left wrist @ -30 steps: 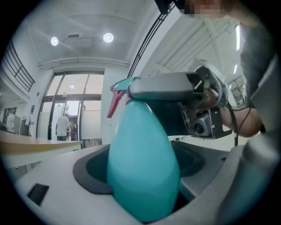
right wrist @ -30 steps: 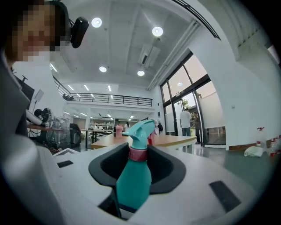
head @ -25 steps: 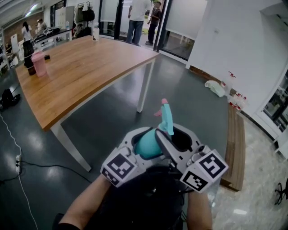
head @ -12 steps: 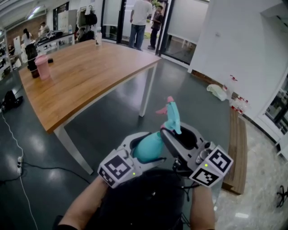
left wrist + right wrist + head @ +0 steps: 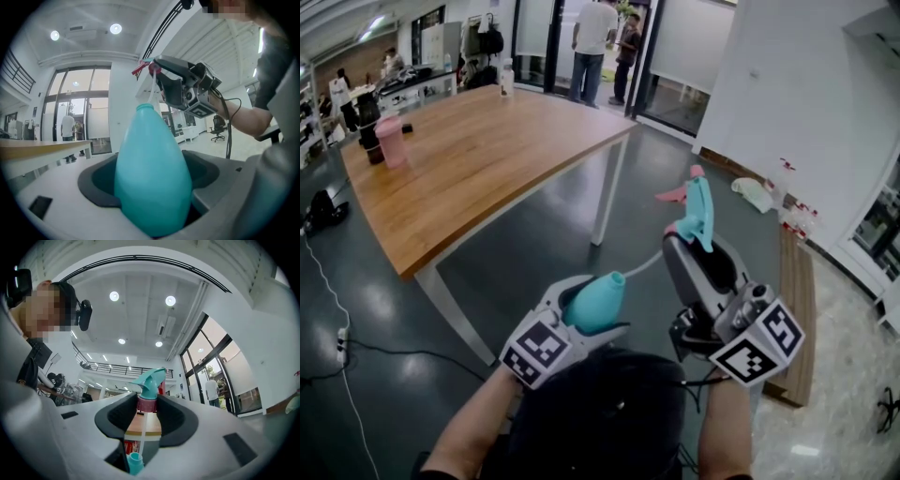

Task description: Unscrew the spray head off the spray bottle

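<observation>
My left gripper [image 5: 589, 302] is shut on the teal spray bottle [image 5: 592, 302], which fills the left gripper view as a teal bottle [image 5: 152, 178] between the jaws. My right gripper [image 5: 696, 242] is shut on the pink collar [image 5: 146, 404] of the teal spray head [image 5: 697, 208], held above and to the right of the bottle. The spray head [image 5: 149, 379] is off the neck. Its thin dip tube [image 5: 142, 433] still runs down to the open bottle neck [image 5: 134, 463]. The left gripper view shows the spray head [image 5: 151, 68] raised above the bottle.
A long wooden table [image 5: 469, 141] stands ahead on the left with a pink cup [image 5: 389, 139] on it. Two people [image 5: 591, 42] stand at the glass doors. A low wooden platform [image 5: 792, 300] and several bottles [image 5: 783, 178] lie by the right wall.
My right gripper has lifted the spray head up and to the right, off the bottle, drawing the dip tube out. The left gripper with the bottle has sunk slightly to the left.
</observation>
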